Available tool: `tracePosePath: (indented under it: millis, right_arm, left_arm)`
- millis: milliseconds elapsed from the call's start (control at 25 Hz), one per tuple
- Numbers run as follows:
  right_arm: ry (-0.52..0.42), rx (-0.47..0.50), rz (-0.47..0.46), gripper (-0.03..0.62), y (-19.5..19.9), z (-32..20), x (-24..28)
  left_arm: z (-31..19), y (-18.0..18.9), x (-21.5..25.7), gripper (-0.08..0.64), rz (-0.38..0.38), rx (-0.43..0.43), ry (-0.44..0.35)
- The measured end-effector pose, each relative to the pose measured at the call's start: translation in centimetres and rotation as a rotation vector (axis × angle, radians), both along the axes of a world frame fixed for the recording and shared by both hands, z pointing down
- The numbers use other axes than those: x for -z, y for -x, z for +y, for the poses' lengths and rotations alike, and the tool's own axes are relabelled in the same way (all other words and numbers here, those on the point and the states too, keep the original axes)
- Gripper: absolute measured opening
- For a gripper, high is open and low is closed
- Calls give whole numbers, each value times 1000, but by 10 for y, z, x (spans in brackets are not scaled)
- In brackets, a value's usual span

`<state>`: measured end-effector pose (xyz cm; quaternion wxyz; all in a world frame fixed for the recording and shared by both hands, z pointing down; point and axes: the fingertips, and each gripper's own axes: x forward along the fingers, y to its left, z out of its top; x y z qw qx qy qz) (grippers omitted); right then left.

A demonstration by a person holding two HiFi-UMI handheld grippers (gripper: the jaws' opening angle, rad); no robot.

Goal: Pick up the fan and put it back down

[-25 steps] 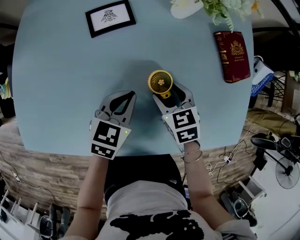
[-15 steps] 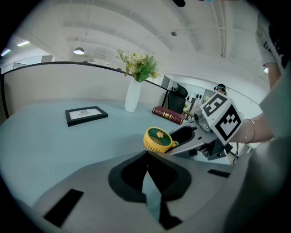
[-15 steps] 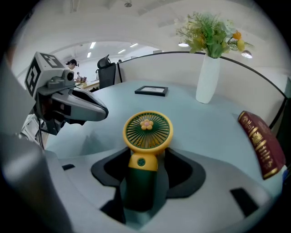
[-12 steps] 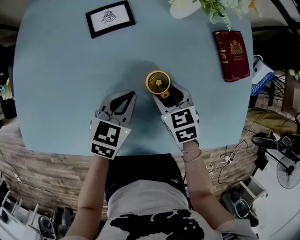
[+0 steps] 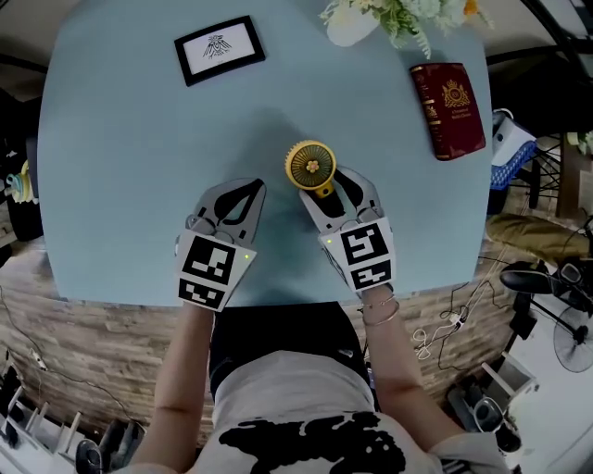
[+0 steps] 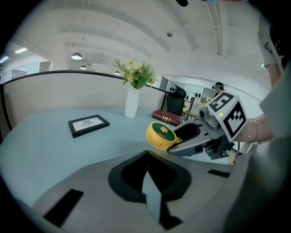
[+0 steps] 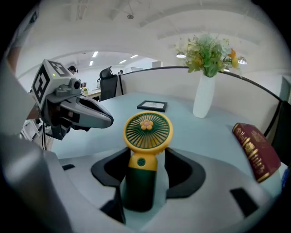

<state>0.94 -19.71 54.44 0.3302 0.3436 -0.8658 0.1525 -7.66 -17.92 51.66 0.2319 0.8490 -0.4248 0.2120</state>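
A small yellow and dark green hand fan [image 5: 311, 167] stands upright in my right gripper [image 5: 329, 185], near the middle of the round light-blue table [image 5: 130, 139]. In the right gripper view the jaws have just been closing and now press on both sides of the fan's green handle [image 7: 138, 182], with the round yellow head [image 7: 148, 131] above them. The left gripper view shows the fan [image 6: 160, 135] held a little above the table. My left gripper [image 5: 257, 188] rests to the left of the fan, apart from it, shut with nothing between its fingers.
A black-framed picture [image 5: 220, 48] lies at the far left of the table. A white vase with flowers [image 5: 357, 20] stands at the far edge. A dark red book [image 5: 448, 109] lies at the right edge. Cables and gear crowd the floor to the right.
The right gripper's jaws have closed on the fan's handle, and fan and gripper have risen slightly off the table. The left gripper has stayed where it was.
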Motion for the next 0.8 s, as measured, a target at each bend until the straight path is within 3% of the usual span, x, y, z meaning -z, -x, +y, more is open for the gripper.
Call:
tracePosePath:
  millis: [800]
  right_arm:
    - [-218, 16, -96, 242, 17, -20, 122]
  left_arm:
    - [-24, 17, 103, 12, -36, 13, -220]
